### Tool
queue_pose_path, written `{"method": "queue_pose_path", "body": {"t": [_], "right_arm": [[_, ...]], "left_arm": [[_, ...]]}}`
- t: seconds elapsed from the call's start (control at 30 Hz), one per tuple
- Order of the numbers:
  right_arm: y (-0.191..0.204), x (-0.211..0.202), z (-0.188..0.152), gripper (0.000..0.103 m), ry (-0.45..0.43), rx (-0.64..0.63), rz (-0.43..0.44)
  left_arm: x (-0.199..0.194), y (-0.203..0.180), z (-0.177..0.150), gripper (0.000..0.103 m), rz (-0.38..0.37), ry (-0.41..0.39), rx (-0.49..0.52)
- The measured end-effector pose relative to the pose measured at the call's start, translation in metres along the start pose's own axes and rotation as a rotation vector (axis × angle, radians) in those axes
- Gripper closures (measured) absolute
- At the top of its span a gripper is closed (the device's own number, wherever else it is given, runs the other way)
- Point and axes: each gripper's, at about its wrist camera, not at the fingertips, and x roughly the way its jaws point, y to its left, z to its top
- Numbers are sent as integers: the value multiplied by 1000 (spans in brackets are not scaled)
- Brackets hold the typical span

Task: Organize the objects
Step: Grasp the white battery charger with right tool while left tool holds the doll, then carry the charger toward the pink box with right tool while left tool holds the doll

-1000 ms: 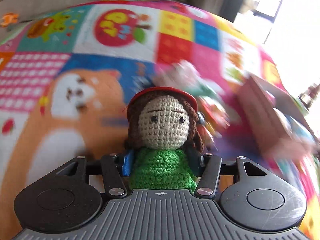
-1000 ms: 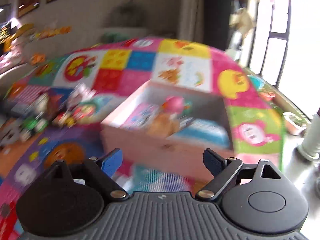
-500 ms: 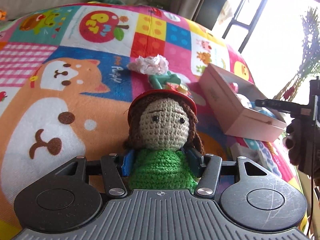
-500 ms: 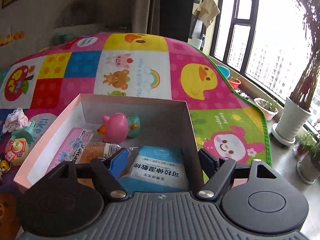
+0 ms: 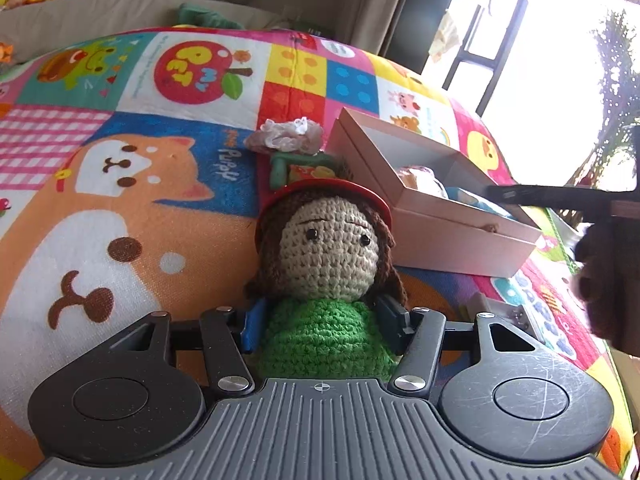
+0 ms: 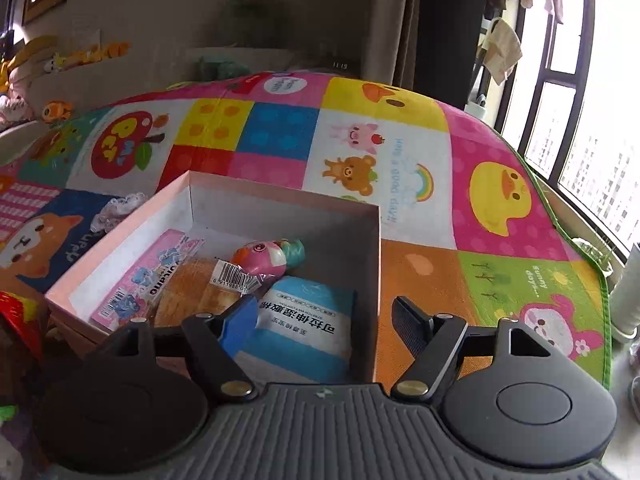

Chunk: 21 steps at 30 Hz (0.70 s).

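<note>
My left claw point(image 5: 320, 322) grips the crocheted doll with green body and red cap point(image 5: 326, 264) above the colourful patchwork play mat point(image 5: 120, 208). My right claw point(image 6: 326, 318), jaws closing on nothing, straddles the near right wall of the open pink cardboard box point(image 6: 120, 240).

You get hard daylight from the window point(image 6: 592, 128), blown out to white glare at right. The mat point(image 5: 120, 184) bulges with fisheye distortion; both pictures stay sharp, darker along the bottom.
</note>
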Motion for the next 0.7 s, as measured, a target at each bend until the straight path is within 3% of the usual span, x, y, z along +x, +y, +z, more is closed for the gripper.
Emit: {"method": "queue_pose_path", "body": {"t": [0.13, 0.2, 0.3, 0.4, 0.57, 0.63, 0.7], "right_arm": [[-6, -57, -9, 11, -60, 24, 53], [-2, -77, -24, 3, -38, 24, 101], [13, -87, -51, 3, 41, -17, 189], [34, -84, -75, 3, 62, -86, 194], [51, -65, -87, 2, 178, 5, 297], [62, -79, -88, 4, 164, -30, 429], [74, -97, -90, 4, 100, -107, 467]], "left_arm": [[0, -1, 0, 41, 5, 1, 4], [1, 0, 0, 41, 6, 2, 7], [1, -3, 0, 41, 19, 6, 17], [2, -4, 2, 41, 25, 22, 22], [-2, 8, 10, 43, -2, 67, -61], [-4, 9, 10, 43, -1, 80, -65], [-5, 8, 8, 43, 1, 80, -47]]}}
